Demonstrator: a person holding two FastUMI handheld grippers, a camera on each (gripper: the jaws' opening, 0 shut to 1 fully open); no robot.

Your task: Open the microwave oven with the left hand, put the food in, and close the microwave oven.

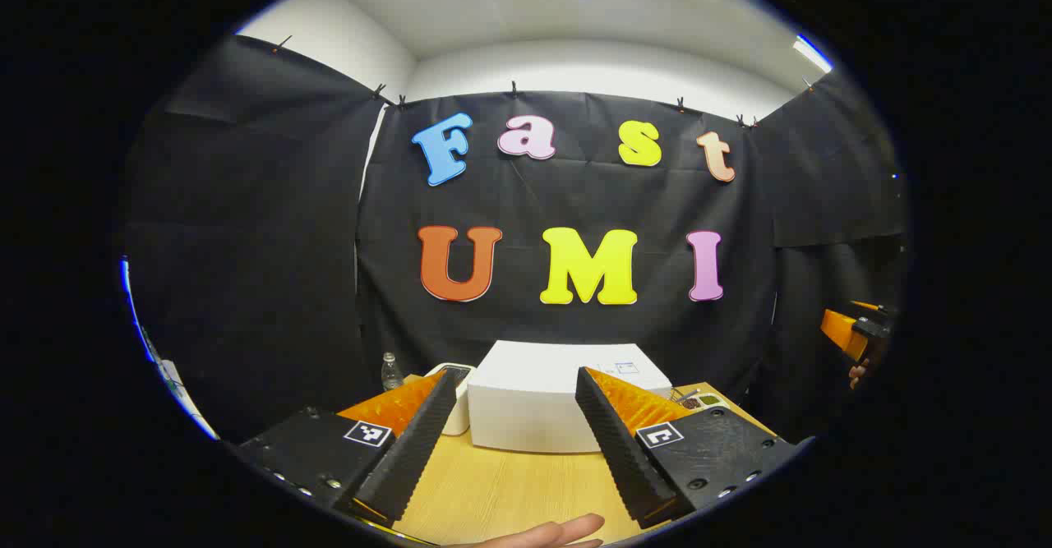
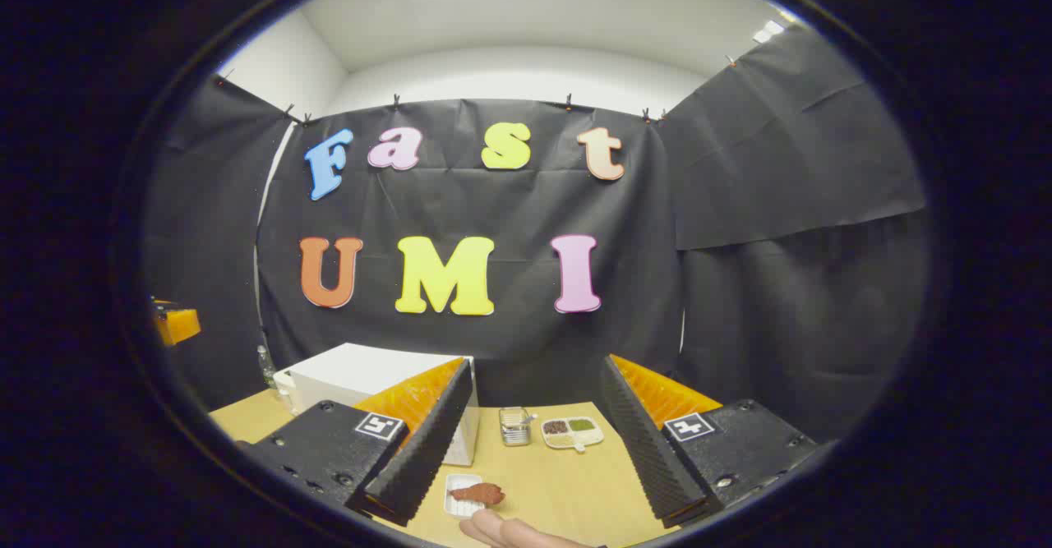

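The white microwave oven [image 1: 555, 404] stands closed at the back of the wooden table [image 1: 509, 490], straight ahead of my left gripper [image 1: 519, 375], which is open and holds nothing. In the right gripper view the microwave oven [image 2: 370, 384] sits to the left. A small white plate [image 2: 462, 495] with a brown piece of food [image 2: 478, 494] lies on the table in front of it, low between my right gripper's fingers. My right gripper [image 2: 538, 366] is open and empty, well above the table. The right gripper's orange body [image 1: 851, 333] shows far right in the left gripper view.
A white container [image 1: 456, 400] and a clear bottle [image 1: 392, 371] stand left of the microwave. A divided dish of condiments [image 2: 571, 431] and a small metal holder [image 2: 515, 425] sit at the table's back right. A person's fingers [image 2: 514, 530] show at the bottom edge.
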